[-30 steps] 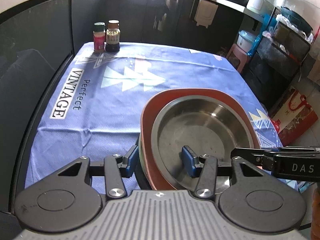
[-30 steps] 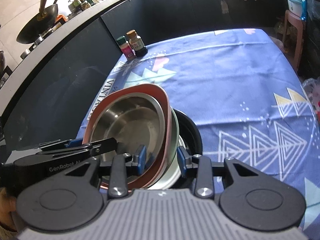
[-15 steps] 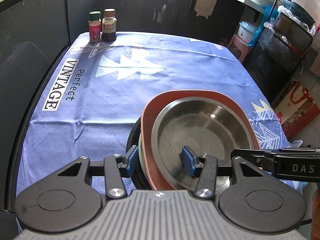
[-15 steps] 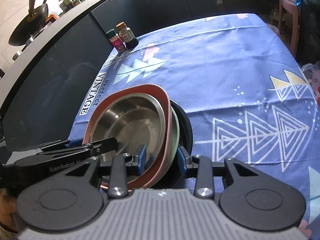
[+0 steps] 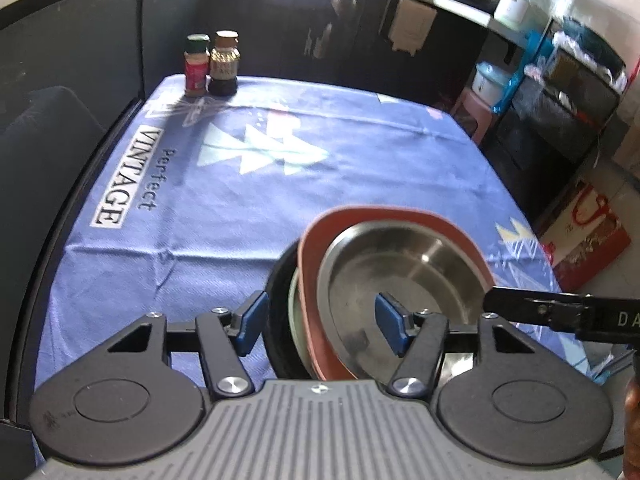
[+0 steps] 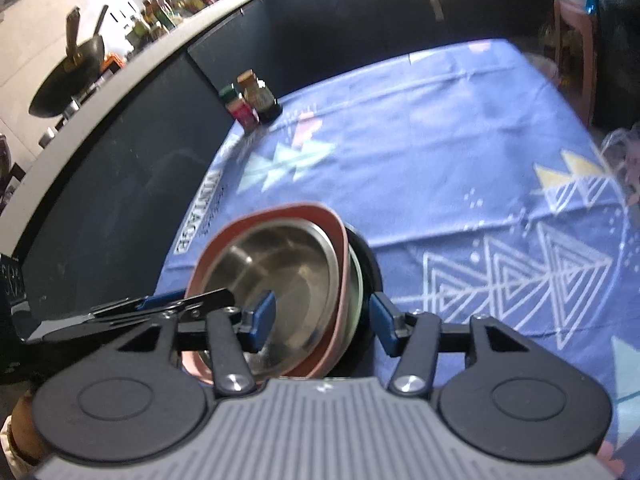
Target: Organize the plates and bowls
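Note:
A stack of dishes sits between both grippers: a steel bowl [image 5: 404,276] on top, a red-pink plate [image 5: 316,248] under it, a pale green dish [image 5: 295,312] and a black dish [image 5: 278,300] below. My left gripper [image 5: 320,322] straddles the stack's left rim, jaws apart, one blue pad inside the steel bowl. My right gripper [image 6: 320,314] straddles the right rim the same way. The stack appears in the right wrist view too, with the steel bowl [image 6: 280,284] and red-pink plate [image 6: 340,280]. Whether the pads touch the dishes is unclear.
A blue patterned tablecloth [image 5: 224,184] covers the table. Two spice jars [image 5: 210,64] stand at its far left corner. Dark cabinets lie behind. A stool [image 5: 476,108], shelves and a red bag [image 5: 588,236] stand right of the table.
Both grippers and the stack have pulled back and risen a little; more tablecloth shows beyond the stack. The jaws stand slightly wider around the stack.

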Demonstrator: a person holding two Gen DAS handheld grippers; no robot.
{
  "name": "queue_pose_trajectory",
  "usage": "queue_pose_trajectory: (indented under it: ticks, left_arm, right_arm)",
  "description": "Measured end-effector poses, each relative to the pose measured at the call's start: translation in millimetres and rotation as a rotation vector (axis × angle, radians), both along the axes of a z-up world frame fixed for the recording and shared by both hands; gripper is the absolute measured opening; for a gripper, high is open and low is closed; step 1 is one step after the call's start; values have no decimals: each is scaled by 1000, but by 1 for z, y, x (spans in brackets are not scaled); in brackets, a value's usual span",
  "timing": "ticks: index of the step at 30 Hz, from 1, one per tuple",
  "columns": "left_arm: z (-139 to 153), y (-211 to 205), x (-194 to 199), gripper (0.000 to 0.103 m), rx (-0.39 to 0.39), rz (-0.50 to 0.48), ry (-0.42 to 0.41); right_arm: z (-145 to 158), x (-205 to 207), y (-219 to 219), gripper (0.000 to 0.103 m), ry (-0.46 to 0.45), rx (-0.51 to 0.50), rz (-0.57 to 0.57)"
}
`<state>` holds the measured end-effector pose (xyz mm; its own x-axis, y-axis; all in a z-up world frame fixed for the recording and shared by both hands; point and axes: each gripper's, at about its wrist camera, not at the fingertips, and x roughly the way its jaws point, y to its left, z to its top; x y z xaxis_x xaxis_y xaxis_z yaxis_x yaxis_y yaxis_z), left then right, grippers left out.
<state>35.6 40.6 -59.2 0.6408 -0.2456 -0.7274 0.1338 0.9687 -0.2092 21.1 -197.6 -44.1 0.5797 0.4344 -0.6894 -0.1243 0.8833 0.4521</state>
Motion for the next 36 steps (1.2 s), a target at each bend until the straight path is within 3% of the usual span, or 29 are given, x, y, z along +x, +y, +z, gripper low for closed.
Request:
queue_pose_trajectory:
  ticks: [8, 12, 14, 15, 17, 18, 22, 36]
  left_arm:
    - [4, 44, -9, 57, -112, 117, -13]
    - [0, 63, -14, 56, -125, 176, -20]
    - [-6, 68, -13, 51, -126, 188, -6]
    - [-10, 70, -12, 47, -132, 189, 5]
    - [-18, 69, -10, 29, -149, 171, 31]
    - [-21, 68, -9, 27, -157, 159, 42]
    - [-32, 61, -5, 20, -160, 137, 69]
    - [-31, 60, -5, 19, -193, 118, 63]
  right_arm:
    - [-11, -7, -35, 77, 18, 148, -110]
    - [-16, -12, -49, 77, 17, 194, -166]
    - [-21, -11, -51, 71, 34, 203, -182]
    - [-25, -10, -52, 60, 47, 208, -183]
    - [-31, -10, -51, 49, 66, 218, -177]
    - [-33, -9, -49, 46, 74, 218, -173]
    - [-41, -7, -46, 45, 95, 212, -174]
    - [-49, 1, -42, 45, 114, 209, -153]
